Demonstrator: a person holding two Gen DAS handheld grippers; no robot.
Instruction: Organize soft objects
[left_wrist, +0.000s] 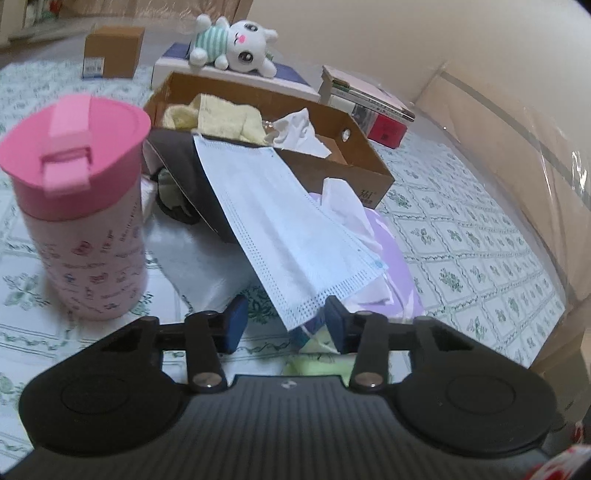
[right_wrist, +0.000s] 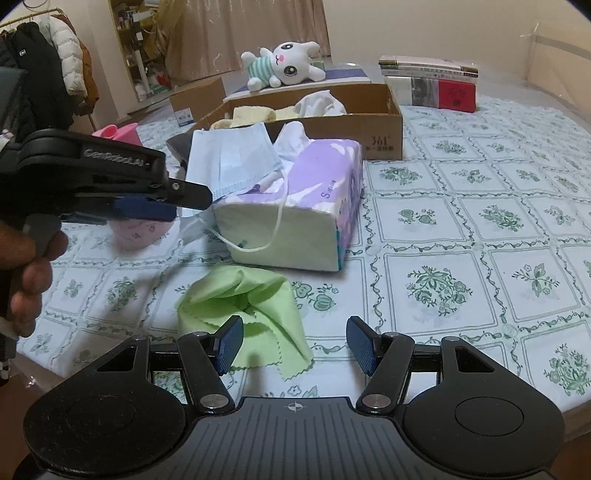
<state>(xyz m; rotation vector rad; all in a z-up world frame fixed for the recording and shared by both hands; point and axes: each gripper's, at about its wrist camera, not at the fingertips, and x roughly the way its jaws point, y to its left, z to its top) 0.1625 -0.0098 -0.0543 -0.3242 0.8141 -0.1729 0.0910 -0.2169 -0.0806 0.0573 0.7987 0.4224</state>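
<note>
A light blue face mask (left_wrist: 291, 225) lies across the purple tissue pack (right_wrist: 314, 192), its far end leaning on a dark cloth (left_wrist: 192, 177); it also shows in the right wrist view (right_wrist: 232, 158). My left gripper (left_wrist: 286, 325) is open, its pads on either side of the mask's near corner, not closed on it. It appears from the side in the right wrist view (right_wrist: 184, 201). My right gripper (right_wrist: 295, 345) is open and empty just above a green cloth (right_wrist: 247, 306) on the table. A cardboard box (right_wrist: 384, 129) behind holds yellow towels (left_wrist: 218, 118) and a white cloth (left_wrist: 299, 133).
A pink-lidded bottle (left_wrist: 77, 206) stands at the left. A white plush rabbit (right_wrist: 284, 66) lies on a white box behind the cardboard box. Stacked books (right_wrist: 432, 81) sit at the back right. A small cardboard box (left_wrist: 112, 51) is far back. The tablecloth (right_wrist: 480, 221) has a green floral pattern.
</note>
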